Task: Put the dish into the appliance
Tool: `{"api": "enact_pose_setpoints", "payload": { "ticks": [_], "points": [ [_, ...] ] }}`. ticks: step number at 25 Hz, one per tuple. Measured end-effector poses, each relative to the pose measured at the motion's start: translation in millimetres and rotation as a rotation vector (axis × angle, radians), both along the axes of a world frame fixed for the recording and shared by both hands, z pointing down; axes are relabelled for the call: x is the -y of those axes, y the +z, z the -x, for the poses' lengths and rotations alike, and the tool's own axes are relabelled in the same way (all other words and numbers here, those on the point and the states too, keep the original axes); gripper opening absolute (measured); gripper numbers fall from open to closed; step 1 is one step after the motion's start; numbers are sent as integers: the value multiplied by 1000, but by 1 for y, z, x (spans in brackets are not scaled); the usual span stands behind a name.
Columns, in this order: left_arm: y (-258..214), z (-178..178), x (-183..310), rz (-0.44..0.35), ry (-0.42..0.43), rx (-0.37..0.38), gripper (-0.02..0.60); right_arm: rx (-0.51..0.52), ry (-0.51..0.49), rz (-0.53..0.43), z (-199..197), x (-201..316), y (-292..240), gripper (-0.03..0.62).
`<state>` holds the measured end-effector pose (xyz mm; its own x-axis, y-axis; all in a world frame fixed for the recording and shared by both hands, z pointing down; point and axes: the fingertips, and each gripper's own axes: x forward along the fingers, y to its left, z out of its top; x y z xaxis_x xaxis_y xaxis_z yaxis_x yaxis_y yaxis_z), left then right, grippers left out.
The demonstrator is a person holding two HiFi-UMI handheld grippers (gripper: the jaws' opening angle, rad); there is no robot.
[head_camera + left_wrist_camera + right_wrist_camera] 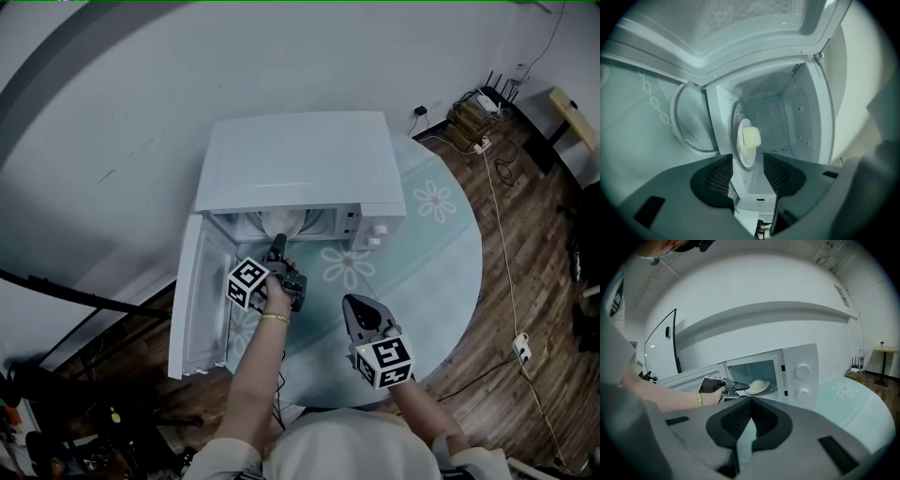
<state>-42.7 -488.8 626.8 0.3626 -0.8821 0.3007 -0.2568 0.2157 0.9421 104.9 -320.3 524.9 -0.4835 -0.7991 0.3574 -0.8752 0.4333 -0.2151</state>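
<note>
A white microwave (300,159) stands on the round table with its door (197,300) swung open to the left. The dish (745,157), a white plate carrying a pale bun (751,137), lies inside the cavity. It also shows as the plate (758,386) in the right gripper view. My left gripper (278,246) reaches into the opening. Its jaws stand open, one on each side of the plate's near rim, without pressing on it (747,166). My right gripper (352,302) hovers over the table in front of the microwave, shut and holding nothing (750,401).
The table (441,244) has a pale teal cloth with flower prints. The microwave's knobs (802,371) face the right gripper. Cables and a power strip (483,145) lie on the wooden floor at the right. A wall runs behind the microwave.
</note>
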Motion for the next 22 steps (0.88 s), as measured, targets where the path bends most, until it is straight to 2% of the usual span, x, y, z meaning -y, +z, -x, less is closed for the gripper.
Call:
{"api": "enact_pose_setpoints", "payload": {
  "ticks": [3, 8, 13, 17, 19, 22],
  "points": [
    [-9, -2, -19, -10, 32, 7, 189, 4, 8, -10, 0, -9, -2, 6],
    [-32, -3, -64, -59, 109, 75, 178, 14, 26, -25, 3, -30, -5, 6],
    [-52, -5, -122, -137, 227, 236, 79, 23, 39, -37, 9, -60, -9, 6],
    [-63, -3, -174, -178, 298, 369, 29, 24, 43, -50, 16, -88, -12, 6],
    [-69, 1, -197, -195, 309, 431, 14, 24, 49, -55, 18, -101, -13, 6],
    [-79, 7, -227, -219, 315, 486, 14, 25, 61, -59, 21, -120, -15, 6]
  ]
}}
